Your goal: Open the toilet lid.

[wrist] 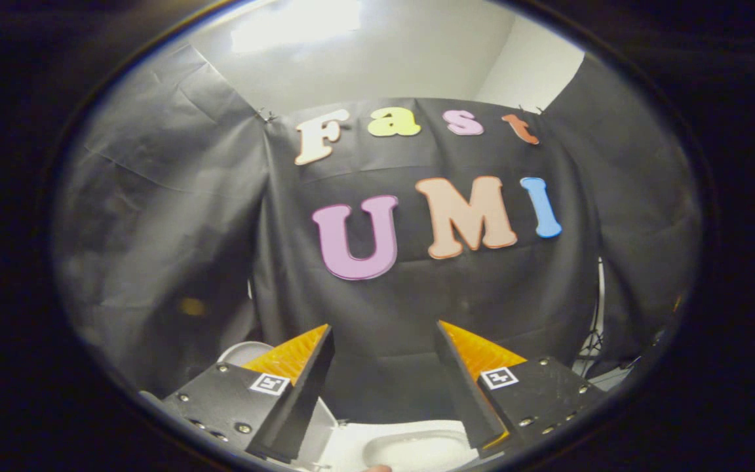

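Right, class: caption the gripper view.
Open gripper held above the white toilet, pointing at the black cloth wall.

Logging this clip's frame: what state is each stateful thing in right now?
claw: open, fingers spread apart, holding nothing, pointed at the booth's cloth wall.
toilet: white, low between and under the fingers; whether its lid is up or down cannot be told.

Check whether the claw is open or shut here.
Open. The claw has a wide gap between its fingers, with only black cloth showing through and nothing gripped. A white toilet part lies below them.
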Tool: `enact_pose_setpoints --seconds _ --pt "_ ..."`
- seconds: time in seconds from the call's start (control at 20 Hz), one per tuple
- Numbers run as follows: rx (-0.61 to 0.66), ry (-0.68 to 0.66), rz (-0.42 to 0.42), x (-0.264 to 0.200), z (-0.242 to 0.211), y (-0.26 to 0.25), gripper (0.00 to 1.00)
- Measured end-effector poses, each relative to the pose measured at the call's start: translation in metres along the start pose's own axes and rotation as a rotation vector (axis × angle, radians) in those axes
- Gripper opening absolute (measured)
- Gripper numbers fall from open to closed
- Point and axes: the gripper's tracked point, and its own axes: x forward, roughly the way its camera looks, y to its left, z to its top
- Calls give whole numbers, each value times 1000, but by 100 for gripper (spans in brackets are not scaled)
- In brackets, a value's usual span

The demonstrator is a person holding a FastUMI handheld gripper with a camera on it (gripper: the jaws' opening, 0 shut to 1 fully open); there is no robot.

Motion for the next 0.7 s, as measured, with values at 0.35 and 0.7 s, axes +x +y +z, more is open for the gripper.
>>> enact_pose_setpoints --seconds 0.35,0.7 --pt "16 86 -64 -45 -30 -122 90" --pt "-1 159 -73 -76 -58 -193 90"
